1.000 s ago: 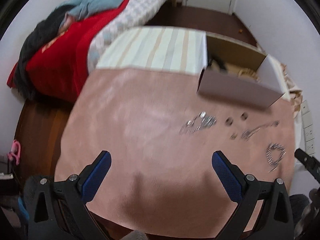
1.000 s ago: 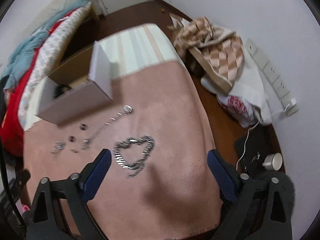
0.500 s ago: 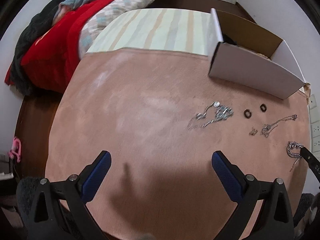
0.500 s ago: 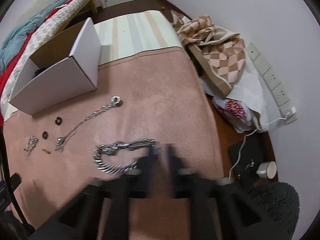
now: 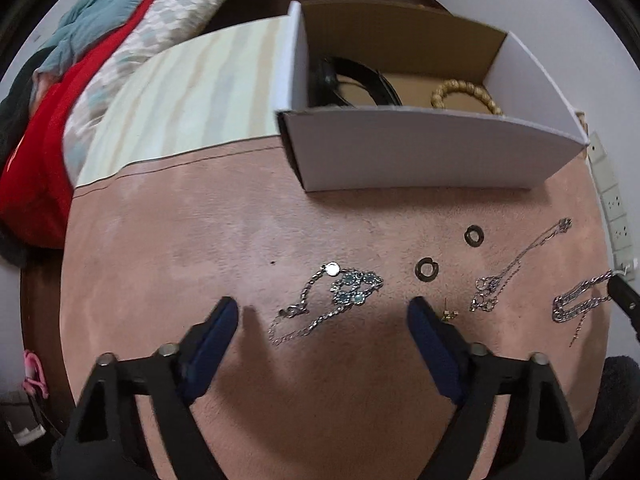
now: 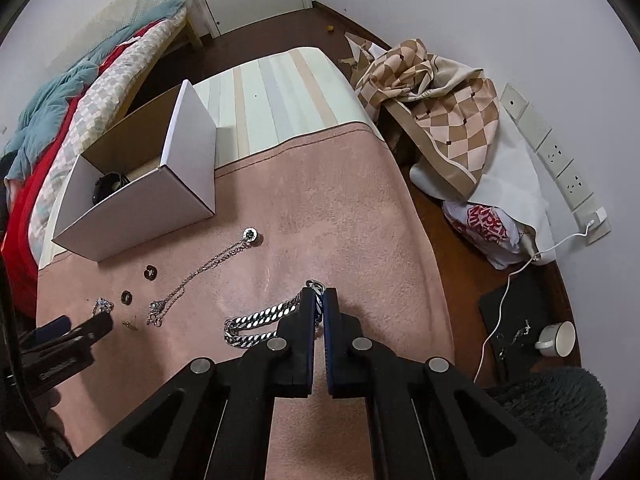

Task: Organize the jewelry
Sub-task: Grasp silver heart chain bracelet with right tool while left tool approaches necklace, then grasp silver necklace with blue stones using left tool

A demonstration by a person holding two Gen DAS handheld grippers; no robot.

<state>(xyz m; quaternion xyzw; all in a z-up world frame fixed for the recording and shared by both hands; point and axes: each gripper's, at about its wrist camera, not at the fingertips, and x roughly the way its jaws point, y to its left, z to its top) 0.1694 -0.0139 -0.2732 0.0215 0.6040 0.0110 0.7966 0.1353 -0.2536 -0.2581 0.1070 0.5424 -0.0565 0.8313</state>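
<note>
Jewelry lies on a pink cloth (image 5: 200,240). My left gripper (image 5: 322,314) is open, low over a silver necklace with blue stones (image 5: 340,296), which lies between its fingers. My right gripper (image 6: 319,298) is shut on a thick silver chain (image 6: 256,322), which also shows in the left wrist view (image 5: 580,304). A white cardboard box (image 5: 420,152) stands behind, with a dark band (image 5: 360,80) and a wooden bead bracelet (image 5: 464,92) inside. Two dark rings (image 5: 427,269) (image 5: 474,235), a small gold earring (image 5: 449,313) and a thin silver necklace (image 5: 516,268) lie between the grippers.
A striped cushion (image 5: 192,92) lies behind the cloth. A bed with red and teal bedding (image 5: 80,60) is at the left. A checked cloth (image 6: 436,108), a bag, wall sockets (image 6: 560,164), a cable and a cup (image 6: 558,338) are on the floor at the right.
My right gripper has closed on the thick chain. My left gripper has moved forward and down toward the blue-stone necklace, and the box looks nearer.
</note>
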